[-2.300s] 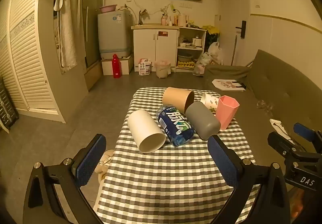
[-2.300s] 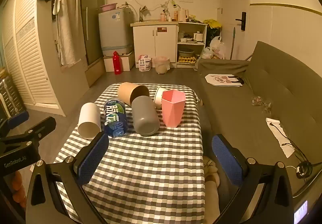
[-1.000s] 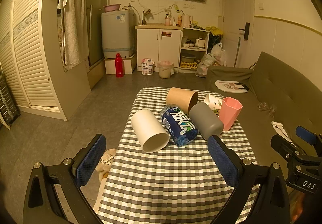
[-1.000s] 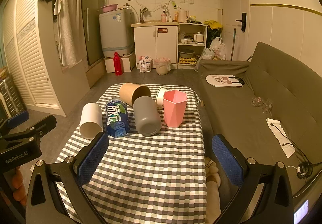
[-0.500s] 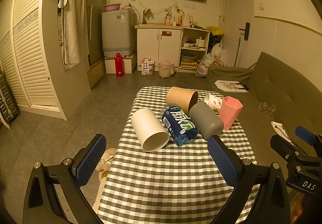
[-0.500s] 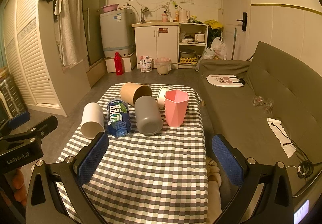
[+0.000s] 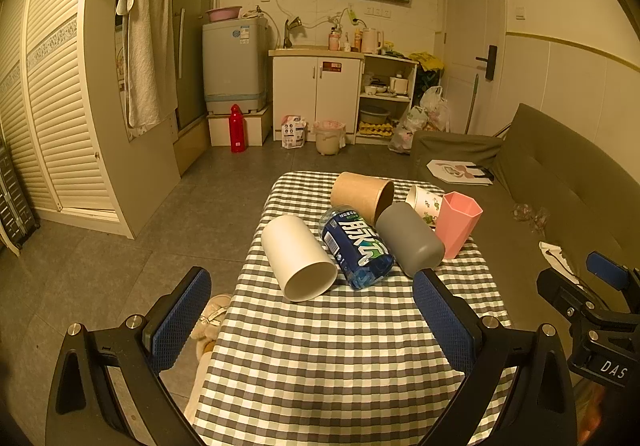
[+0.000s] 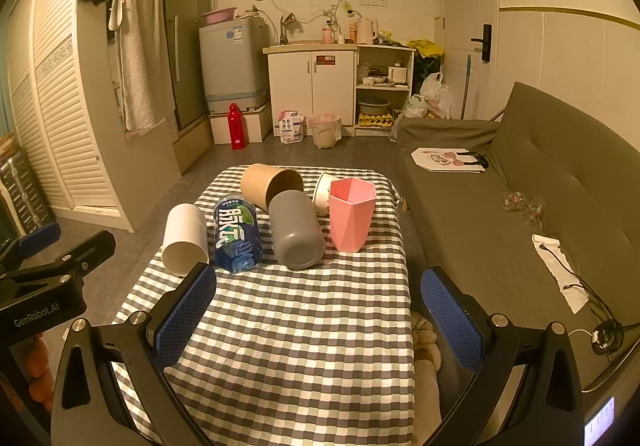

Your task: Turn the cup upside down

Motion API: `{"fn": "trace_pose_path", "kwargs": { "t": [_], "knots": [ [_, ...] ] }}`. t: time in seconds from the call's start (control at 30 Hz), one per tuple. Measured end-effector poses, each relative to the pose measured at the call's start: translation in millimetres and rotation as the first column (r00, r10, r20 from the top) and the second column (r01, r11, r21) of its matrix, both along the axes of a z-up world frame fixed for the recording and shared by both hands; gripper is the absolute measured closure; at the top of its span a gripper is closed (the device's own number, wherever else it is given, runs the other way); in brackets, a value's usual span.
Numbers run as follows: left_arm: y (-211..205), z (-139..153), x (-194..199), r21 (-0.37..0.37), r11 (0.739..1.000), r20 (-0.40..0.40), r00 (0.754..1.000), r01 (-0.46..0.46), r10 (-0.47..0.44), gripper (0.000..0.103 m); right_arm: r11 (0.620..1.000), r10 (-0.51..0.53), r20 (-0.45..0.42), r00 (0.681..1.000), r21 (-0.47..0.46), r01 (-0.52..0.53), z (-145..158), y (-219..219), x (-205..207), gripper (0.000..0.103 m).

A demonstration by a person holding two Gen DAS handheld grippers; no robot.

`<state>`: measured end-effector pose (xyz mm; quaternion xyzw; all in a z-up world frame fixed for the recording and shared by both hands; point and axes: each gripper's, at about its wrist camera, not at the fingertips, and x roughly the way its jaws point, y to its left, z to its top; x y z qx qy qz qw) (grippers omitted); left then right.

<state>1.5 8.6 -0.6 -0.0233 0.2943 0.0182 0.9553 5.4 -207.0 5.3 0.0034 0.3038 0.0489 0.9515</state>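
A pink faceted cup (image 8: 351, 217) stands upright, mouth up, at the right of a checked table (image 8: 300, 326); it also shows in the left wrist view (image 7: 457, 221). On their sides lie a white cup (image 7: 298, 258), a blue can (image 7: 356, 246), a grey cup (image 7: 409, 240), a brown paper cup (image 7: 362, 194) and a patterned paper cup (image 7: 424, 201). My left gripper (image 7: 312, 314) is open and empty, short of the white cup. My right gripper (image 8: 318, 310) is open and empty, short of the grey cup (image 8: 295, 232).
A grey sofa (image 8: 520, 185) runs along the table's right side. Slippers (image 7: 210, 320) lie on the floor at the table's left. Kitchen cabinets (image 7: 320, 97) and a washing machine (image 7: 234, 65) stand at the far wall.
Both grippers have risen and drawn back a little, so the cups sit slightly farther ahead. The jaws stay open and the cups have not moved.
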Motion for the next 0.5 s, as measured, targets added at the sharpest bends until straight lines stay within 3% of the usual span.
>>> {"fn": "trace_pose_path", "kwargs": {
  "t": [0.5],
  "knots": [
    [0.3, 0.0, 0.5, 0.0, 1.0, -0.001, 1.0, -0.001, 0.001, 0.0, 1.0, 0.001, 0.001, 1.0, -0.001, -0.001, -1.2, 1.7, 0.0, 0.0]
  ]
}}
